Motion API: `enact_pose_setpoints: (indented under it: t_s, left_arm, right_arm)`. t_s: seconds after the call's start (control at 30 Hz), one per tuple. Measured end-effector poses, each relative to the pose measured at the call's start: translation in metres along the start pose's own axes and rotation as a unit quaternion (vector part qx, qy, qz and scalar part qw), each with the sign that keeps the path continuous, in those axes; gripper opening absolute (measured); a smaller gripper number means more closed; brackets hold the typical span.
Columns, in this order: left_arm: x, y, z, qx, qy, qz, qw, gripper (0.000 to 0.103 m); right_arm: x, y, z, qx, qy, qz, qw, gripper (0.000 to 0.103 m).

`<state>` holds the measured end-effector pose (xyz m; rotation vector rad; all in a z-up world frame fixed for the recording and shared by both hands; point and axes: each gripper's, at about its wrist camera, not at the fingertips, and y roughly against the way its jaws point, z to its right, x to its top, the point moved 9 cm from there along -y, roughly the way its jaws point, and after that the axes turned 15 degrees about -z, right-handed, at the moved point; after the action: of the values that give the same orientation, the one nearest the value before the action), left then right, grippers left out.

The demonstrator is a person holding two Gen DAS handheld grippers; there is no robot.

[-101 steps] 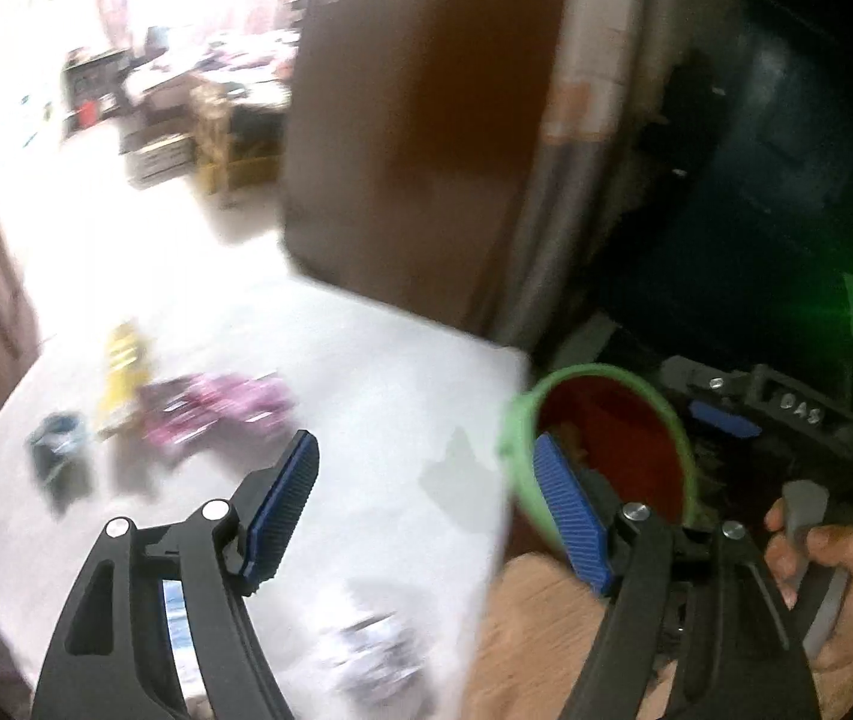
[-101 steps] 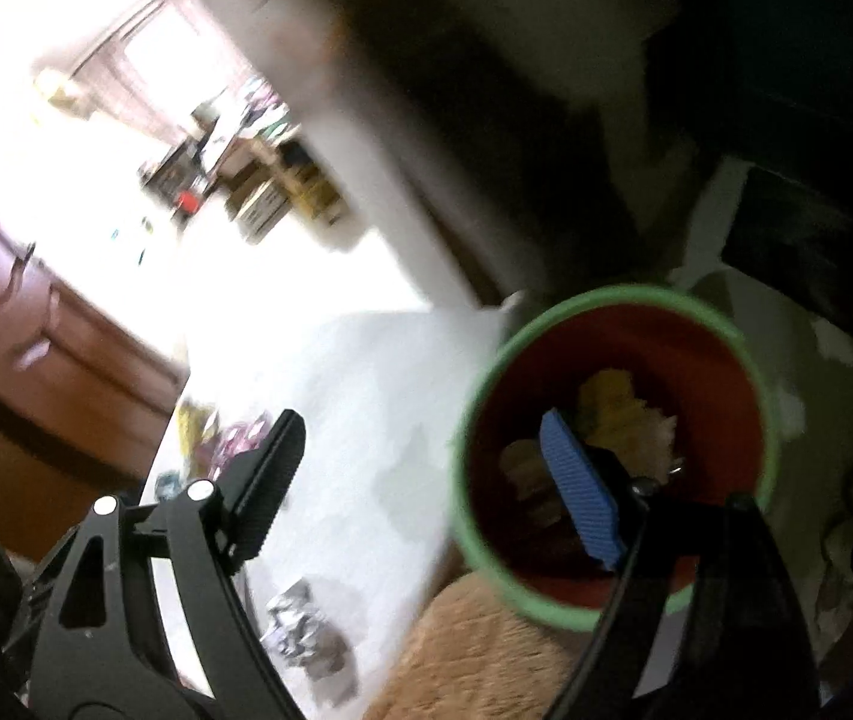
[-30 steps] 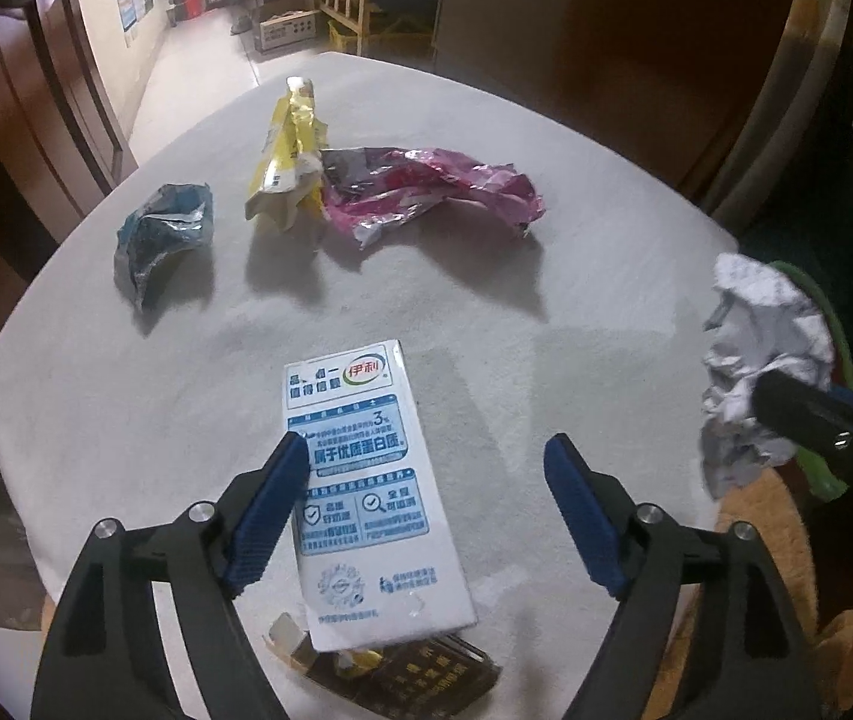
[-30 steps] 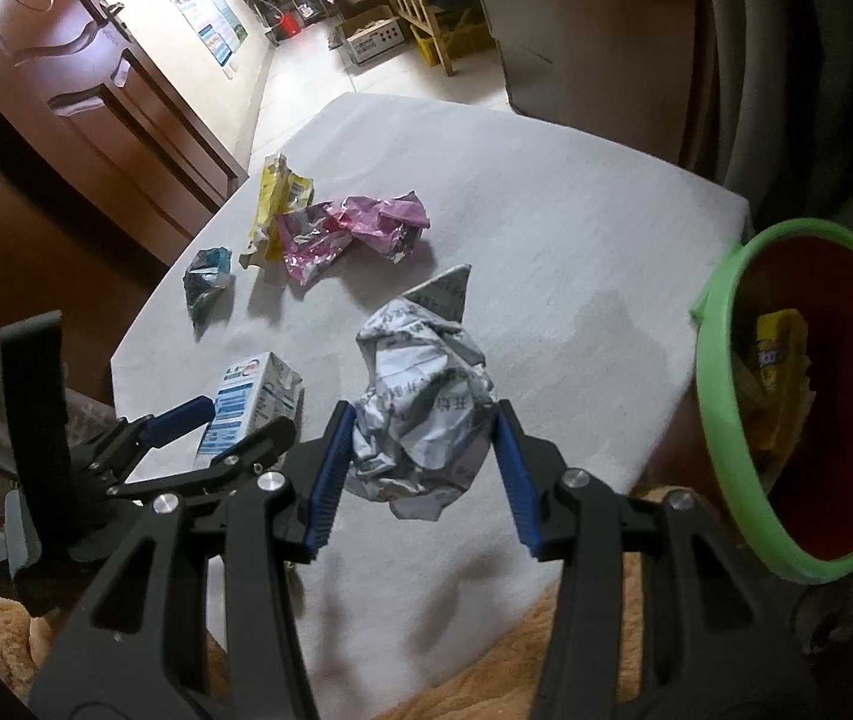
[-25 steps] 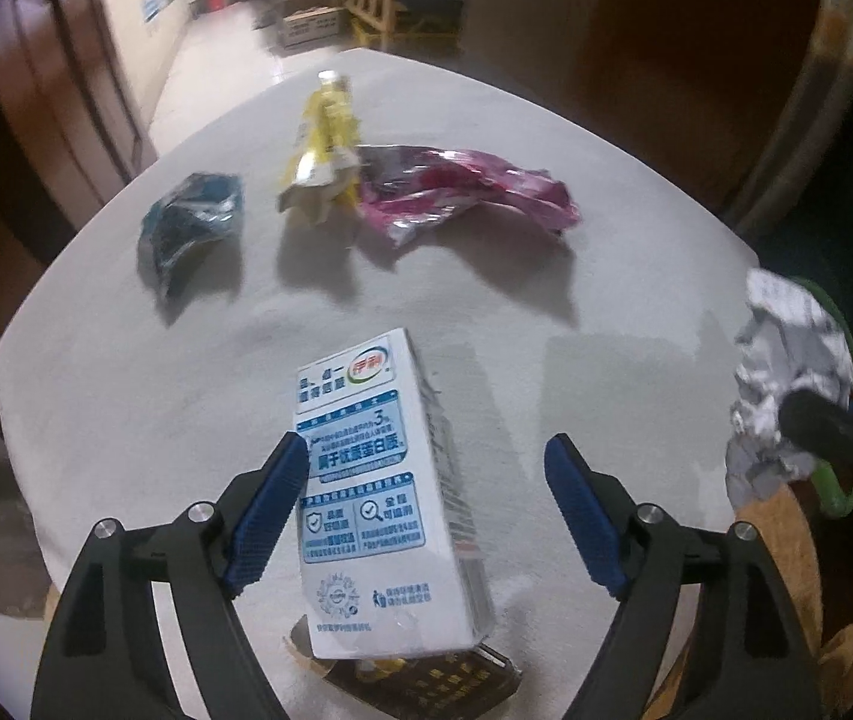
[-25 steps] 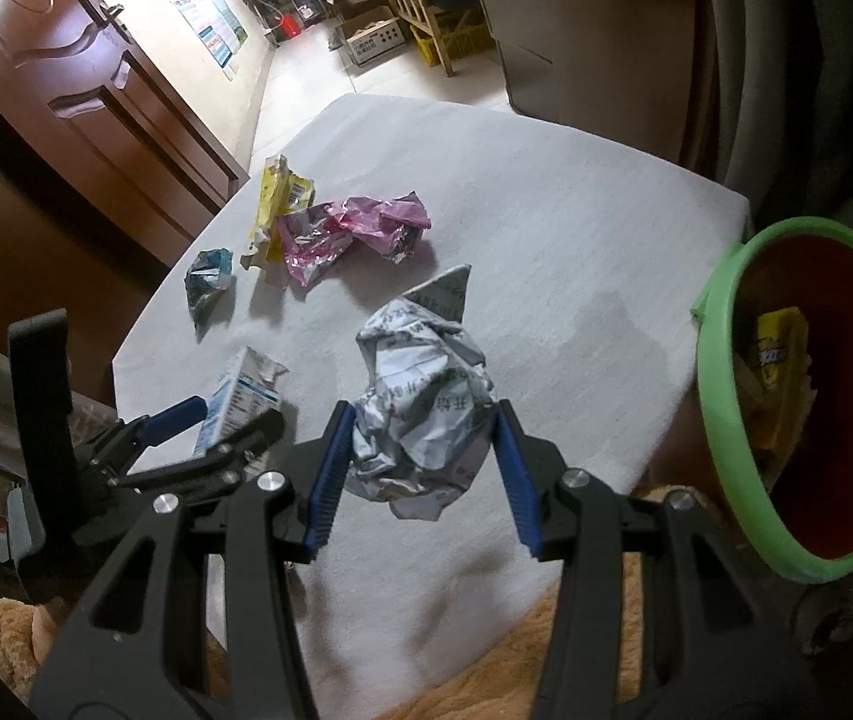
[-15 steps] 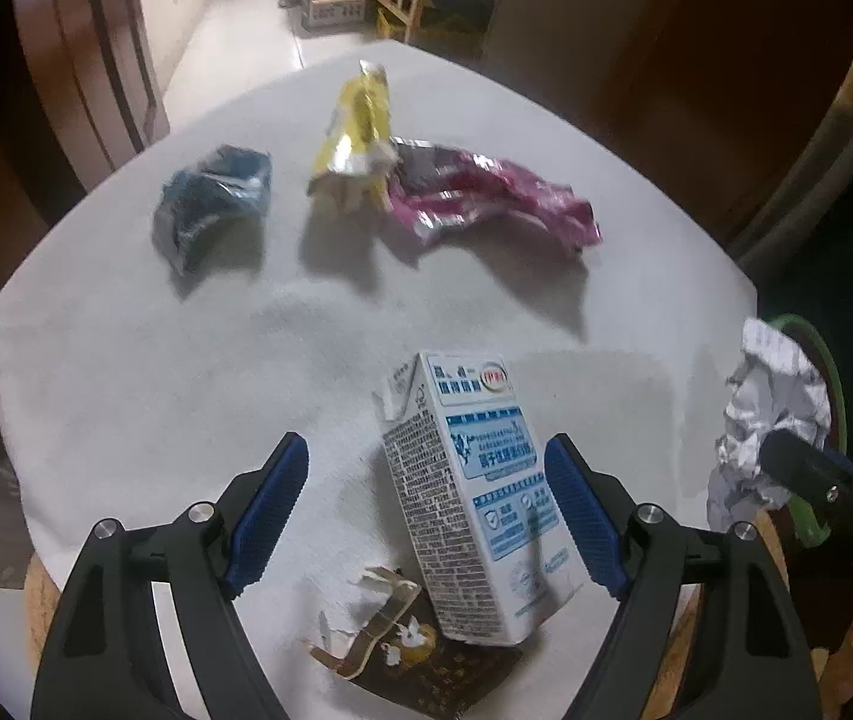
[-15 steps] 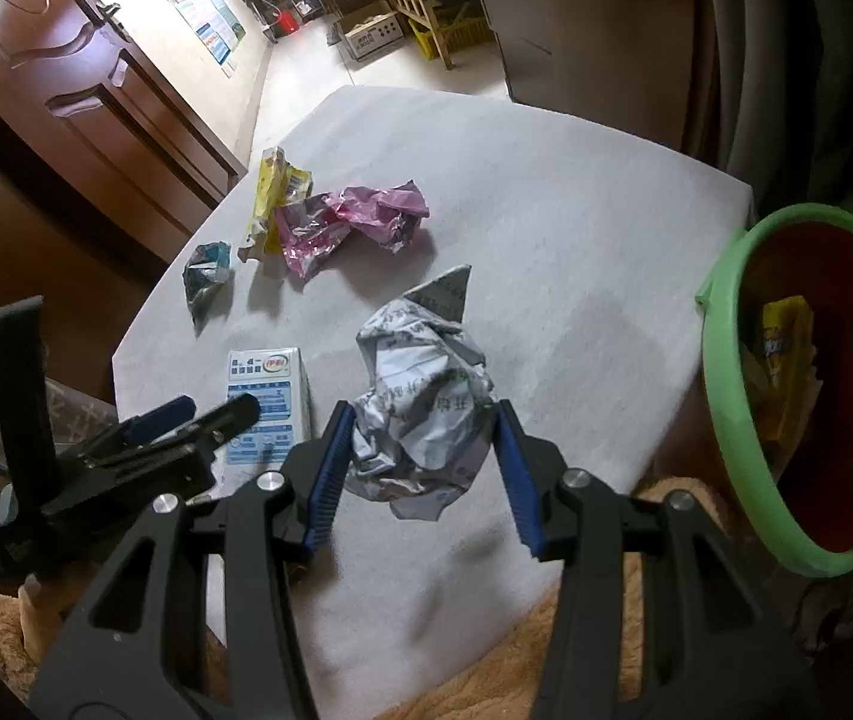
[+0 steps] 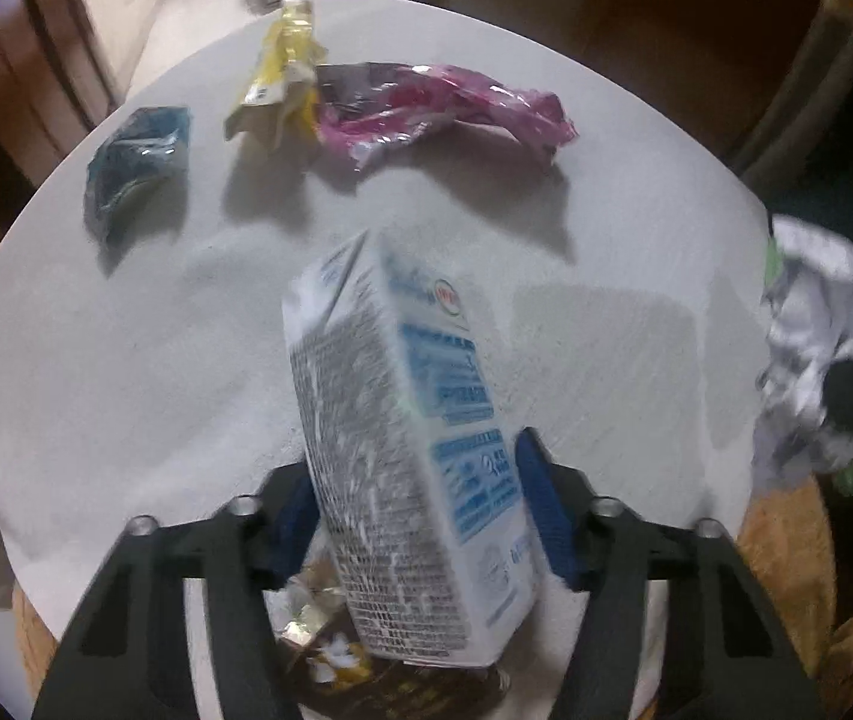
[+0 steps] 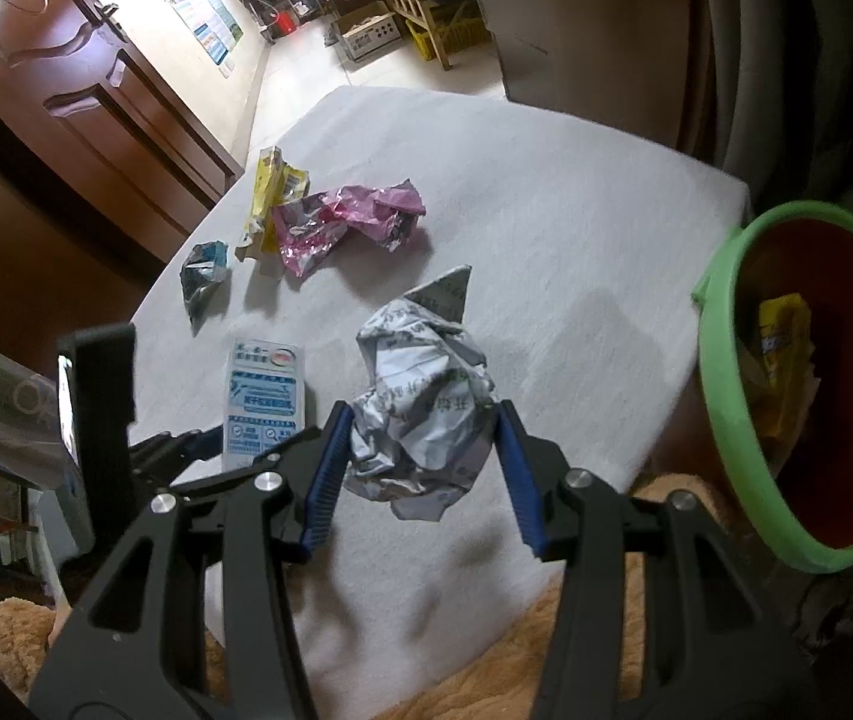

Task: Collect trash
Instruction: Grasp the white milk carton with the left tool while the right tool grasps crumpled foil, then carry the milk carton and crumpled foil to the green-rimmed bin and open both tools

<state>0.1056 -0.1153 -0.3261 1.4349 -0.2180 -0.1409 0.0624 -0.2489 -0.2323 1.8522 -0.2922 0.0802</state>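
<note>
While the left gripper (image 9: 420, 516) has its blue pads pinching a white and blue milk carton (image 9: 408, 450), the carton sits tilted between them, top end pointing away toward the middle of the table (image 9: 126, 330). The left view is pretty blurry, so I can't tell whether the carton's bottom corner is touching the table or lifted off. Right under it there's a dark wrapper with gold bits (image 9: 330, 648) at the near edge.

The right gripper (image 10: 420, 468) is clamped on a crumpled ball of paper (image 10: 420, 408), printed with grey text, pads pressed into both sides. It's held up above the table, with a shadow showing on the cloth below it.

Over on the right, just off the table edge, is the bin (image 10: 720, 408), green rim, red inside, with a yellow packet (image 10: 783, 348) lying in it. The paper ball is near it but not over it.

Far side of the table has more junk: a yellow wrapper (image 10: 270, 192) touching a pink foil wrapper (image 10: 348, 216), and a small dark teal wrapper (image 10: 201, 276) a bit apart to their left. There's fuzzy tan fabric (image 10: 486, 684) along the near edge of the table.
</note>
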Motion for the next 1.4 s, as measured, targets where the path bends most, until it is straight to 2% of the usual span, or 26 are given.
enact_pose_setpoints:
  t_s: [0.03, 0.1, 0.13, 0.27, 0.47, 0.57, 0.67, 0.87, 1.4]
  left_arm:
    - [0.000, 0.001, 0.001, 0.000, -0.004, 0.006, 1.0000, 0.052]
    - [0.001, 0.011, 0.000, -0.014, 0.000, 0.022, 0.9997, 0.042]
    - [0.002, 0.017, -0.001, -0.017, 0.004, 0.029, 0.9994, 0.042]
    - [0.015, 0.078, -0.011, -0.027, 0.019, 0.107, 0.9937, 0.042]
    - [0.026, 0.185, -0.022, -0.042, 0.035, 0.227, 0.9724, 0.042]
    - [0.030, 0.226, -0.021, -0.048, 0.038, 0.270, 0.9608, 0.042]
    - [0.029, 0.251, -0.020, -0.050, 0.036, 0.296, 0.9532, 0.043]
    - [0.028, 0.265, -0.015, -0.055, 0.028, 0.314, 0.9476, 0.043]
    - [0.014, 0.258, 0.023, -0.047, -0.006, 0.301, 0.9525, 0.043]
  right_arm:
    - [0.001, 0.002, -0.001, -0.001, 0.002, 0.003, 1.000, 0.047]
    - [0.003, 0.005, -0.002, 0.000, 0.004, 0.008, 1.000, 0.047]
    - [0.004, 0.007, -0.002, 0.001, 0.003, 0.010, 1.000, 0.047]
    - [0.014, 0.027, -0.007, 0.004, 0.007, 0.040, 0.999, 0.047]
    - [0.034, 0.071, -0.022, 0.011, 0.021, 0.107, 0.994, 0.047]
    - [0.042, 0.095, -0.031, 0.019, 0.029, 0.140, 0.990, 0.047]
    - [0.047, 0.110, -0.035, 0.028, 0.031, 0.159, 0.986, 0.047]
    - [0.049, 0.131, -0.031, 0.030, 0.030, 0.182, 0.982, 0.047]
    - [0.040, 0.145, -0.002, 0.056, 0.003, 0.197, 0.979, 0.047]
